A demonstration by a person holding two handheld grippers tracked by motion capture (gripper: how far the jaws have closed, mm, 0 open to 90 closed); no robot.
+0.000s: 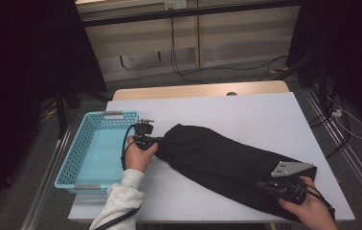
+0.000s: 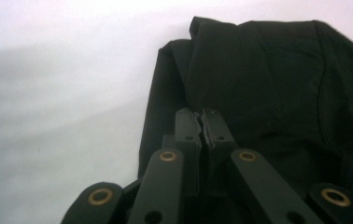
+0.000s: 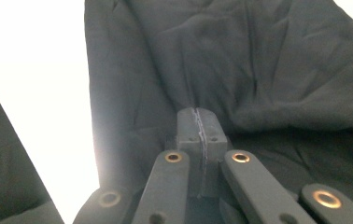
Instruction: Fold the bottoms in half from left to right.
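Observation:
A long black cloth (image 1: 217, 158) lies slantwise across the white table (image 1: 246, 110), from beside the basket down to the near right corner. My left gripper (image 1: 160, 140) is at the cloth's left end. In the left gripper view its jaws (image 2: 201, 114) are pressed together with a thin edge of the black cloth (image 2: 258, 70) pinched between them. My right gripper (image 1: 265, 184), with a grey plate on top, sits at the cloth's near right end. In the right gripper view its jaws (image 3: 198, 114) are closed on a fold of the cloth (image 3: 258, 56).
A light blue perforated basket (image 1: 69, 167) with nothing in it stands on the table's left edge, just left of my left hand. Bare white table stretches beyond the cloth. Cables (image 1: 188, 72) trail over the floor behind the table.

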